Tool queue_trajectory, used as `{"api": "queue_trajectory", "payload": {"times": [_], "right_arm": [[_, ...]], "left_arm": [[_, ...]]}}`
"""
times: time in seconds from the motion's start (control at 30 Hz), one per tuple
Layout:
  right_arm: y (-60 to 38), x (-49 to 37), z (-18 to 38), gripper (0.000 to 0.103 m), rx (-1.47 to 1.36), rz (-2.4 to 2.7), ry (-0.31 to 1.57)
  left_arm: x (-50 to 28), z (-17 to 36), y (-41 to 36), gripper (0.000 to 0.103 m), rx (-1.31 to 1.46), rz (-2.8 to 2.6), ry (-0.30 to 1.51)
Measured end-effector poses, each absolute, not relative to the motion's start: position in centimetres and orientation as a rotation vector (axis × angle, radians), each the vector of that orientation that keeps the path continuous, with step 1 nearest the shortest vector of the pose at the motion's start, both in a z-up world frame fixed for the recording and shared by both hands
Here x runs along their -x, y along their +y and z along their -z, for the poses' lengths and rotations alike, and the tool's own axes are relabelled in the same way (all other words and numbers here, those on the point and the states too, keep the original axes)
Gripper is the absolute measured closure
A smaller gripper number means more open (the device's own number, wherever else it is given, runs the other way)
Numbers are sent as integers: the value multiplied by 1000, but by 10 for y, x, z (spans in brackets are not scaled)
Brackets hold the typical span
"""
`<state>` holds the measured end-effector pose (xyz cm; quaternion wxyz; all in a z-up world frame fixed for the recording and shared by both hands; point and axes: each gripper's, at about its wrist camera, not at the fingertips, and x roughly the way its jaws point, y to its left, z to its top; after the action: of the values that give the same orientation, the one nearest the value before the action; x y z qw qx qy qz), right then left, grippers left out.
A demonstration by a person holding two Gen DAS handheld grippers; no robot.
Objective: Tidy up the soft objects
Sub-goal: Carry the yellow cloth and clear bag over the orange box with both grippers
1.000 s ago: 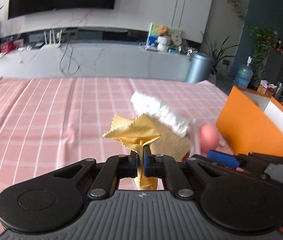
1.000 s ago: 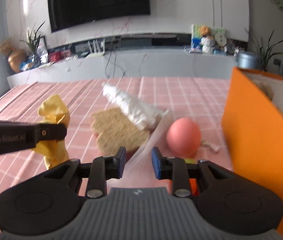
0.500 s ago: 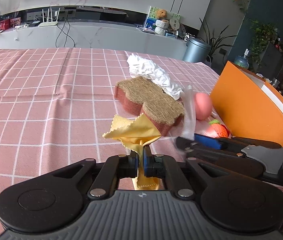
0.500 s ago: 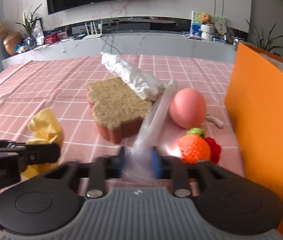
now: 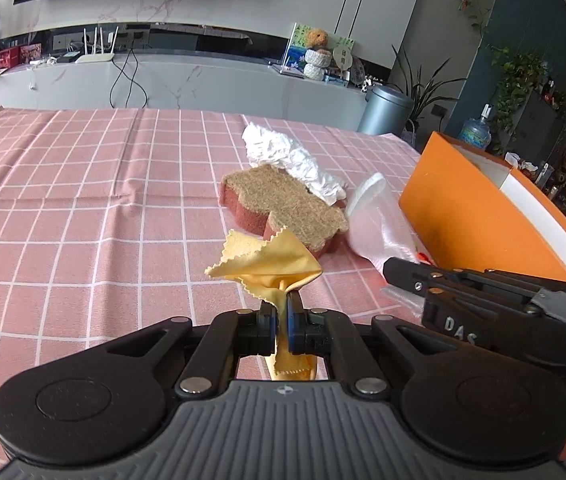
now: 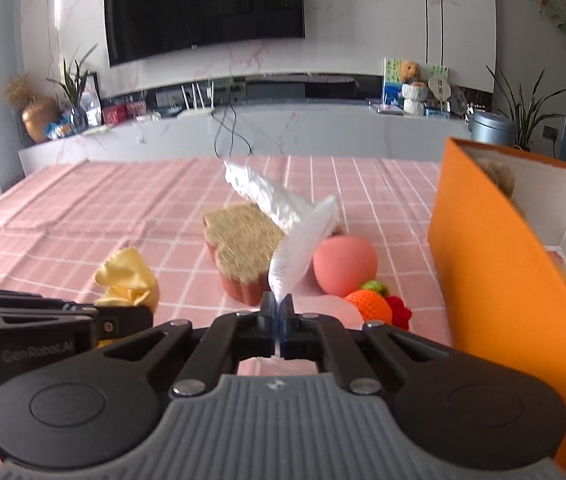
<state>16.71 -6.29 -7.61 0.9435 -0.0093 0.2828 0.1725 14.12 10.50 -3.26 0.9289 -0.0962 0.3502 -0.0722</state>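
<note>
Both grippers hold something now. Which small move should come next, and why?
Probably carry the right gripper, shut on the thin translucent plastic bag, rightward over the open orange box. The left gripper only pinches the yellow cloth, and the box stands on the right.

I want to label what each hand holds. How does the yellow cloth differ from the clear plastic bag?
The yellow cloth is opaque with zigzag-cut edges; the clear plastic bag is see-through and smooth-edged. The cloth is bunched in the left gripper, while the bag stands up long and narrow from the right gripper. Both are thin, limp and pinched in closed jaws.
</note>
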Motion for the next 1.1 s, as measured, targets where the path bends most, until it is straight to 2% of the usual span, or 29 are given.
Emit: {"api": "queue_trajectory", "payload": {"times": [0.67, 1.1], "right_arm": [[-96, -82, 10, 103, -31, -424, 393], [-150, -43, -25, 103, -58, -388, 279]], "left_arm": [[-93, -28, 91, 98, 158, 155, 563], [-83, -68, 43, 98, 138, 284, 464]]}}
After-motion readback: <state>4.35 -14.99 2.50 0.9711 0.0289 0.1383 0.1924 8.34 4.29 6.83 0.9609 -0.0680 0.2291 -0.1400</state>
